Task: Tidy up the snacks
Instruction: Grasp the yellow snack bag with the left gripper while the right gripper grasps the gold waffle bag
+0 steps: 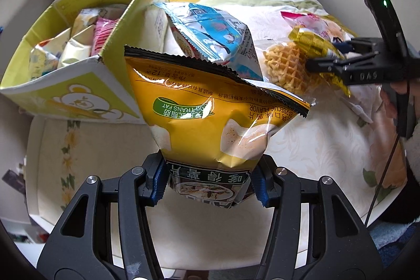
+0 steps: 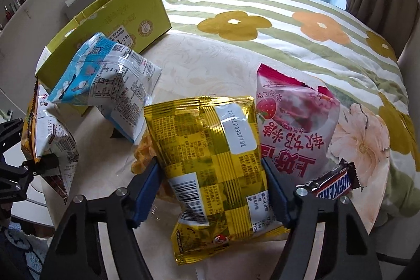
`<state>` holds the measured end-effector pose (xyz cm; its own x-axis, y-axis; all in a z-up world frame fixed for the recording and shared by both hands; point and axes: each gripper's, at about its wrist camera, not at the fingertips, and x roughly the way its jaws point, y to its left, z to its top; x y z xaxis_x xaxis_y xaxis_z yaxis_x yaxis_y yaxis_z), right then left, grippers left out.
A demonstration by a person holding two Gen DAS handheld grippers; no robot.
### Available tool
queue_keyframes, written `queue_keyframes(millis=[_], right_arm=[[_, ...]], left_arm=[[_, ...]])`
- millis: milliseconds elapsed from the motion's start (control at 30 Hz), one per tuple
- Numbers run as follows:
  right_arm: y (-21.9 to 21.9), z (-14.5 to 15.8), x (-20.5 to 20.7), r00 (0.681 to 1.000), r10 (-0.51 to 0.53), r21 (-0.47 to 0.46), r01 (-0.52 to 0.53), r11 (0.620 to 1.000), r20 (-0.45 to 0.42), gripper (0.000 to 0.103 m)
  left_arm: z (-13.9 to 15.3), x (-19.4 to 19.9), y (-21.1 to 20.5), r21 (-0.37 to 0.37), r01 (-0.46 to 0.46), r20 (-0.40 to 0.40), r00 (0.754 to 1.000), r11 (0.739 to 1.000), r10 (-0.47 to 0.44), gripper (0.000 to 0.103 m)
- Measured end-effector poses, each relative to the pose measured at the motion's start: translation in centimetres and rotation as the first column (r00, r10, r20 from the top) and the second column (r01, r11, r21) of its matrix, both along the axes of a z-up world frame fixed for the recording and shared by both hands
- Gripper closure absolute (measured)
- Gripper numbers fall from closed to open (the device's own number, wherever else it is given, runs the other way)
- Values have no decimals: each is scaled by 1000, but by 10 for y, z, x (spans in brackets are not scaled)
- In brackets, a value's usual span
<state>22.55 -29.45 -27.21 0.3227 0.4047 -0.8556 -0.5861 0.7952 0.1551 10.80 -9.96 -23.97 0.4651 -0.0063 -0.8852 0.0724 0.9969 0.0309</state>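
My left gripper (image 1: 210,184) is shut on an orange barbecue chip bag (image 1: 210,106) and holds it above the table, just right of the open yellow-green snack box (image 1: 76,91); the bag also shows in the right wrist view (image 2: 47,133). My right gripper (image 2: 212,190) is shut on a gold foil snack bag (image 2: 210,156) over a pack of waffle snacks (image 1: 286,64). That gripper shows in the left wrist view (image 1: 325,57). A blue-and-white bag (image 1: 210,30) leans against the box, also in the right wrist view (image 2: 105,80).
A pink strawberry candy bag (image 2: 294,117) and a Snickers bar (image 2: 333,183) lie right of the gold bag. The box (image 2: 126,20) holds several snack packs (image 1: 78,41). A flowered quilt (image 2: 288,22) is bunched at the table's far side.
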Motion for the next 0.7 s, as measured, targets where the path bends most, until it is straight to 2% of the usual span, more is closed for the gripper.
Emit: queue_keyframes(millis=[133,433,700], right_arm=[[-3,5,0,1000,-5,5,5,1000,4,44],[-9,41,-5,998,-56,41,55,998,29,45],[-1,92,-10,996,-60,88,54,995,70,45]], left_arm=[[7,-1,-1,-2,-12,10,1000,1000,12,53],[44,-11,3,21,-47,35,998,999,47,53],[94,-10,9,10,-105,143,984,994,102,53]])
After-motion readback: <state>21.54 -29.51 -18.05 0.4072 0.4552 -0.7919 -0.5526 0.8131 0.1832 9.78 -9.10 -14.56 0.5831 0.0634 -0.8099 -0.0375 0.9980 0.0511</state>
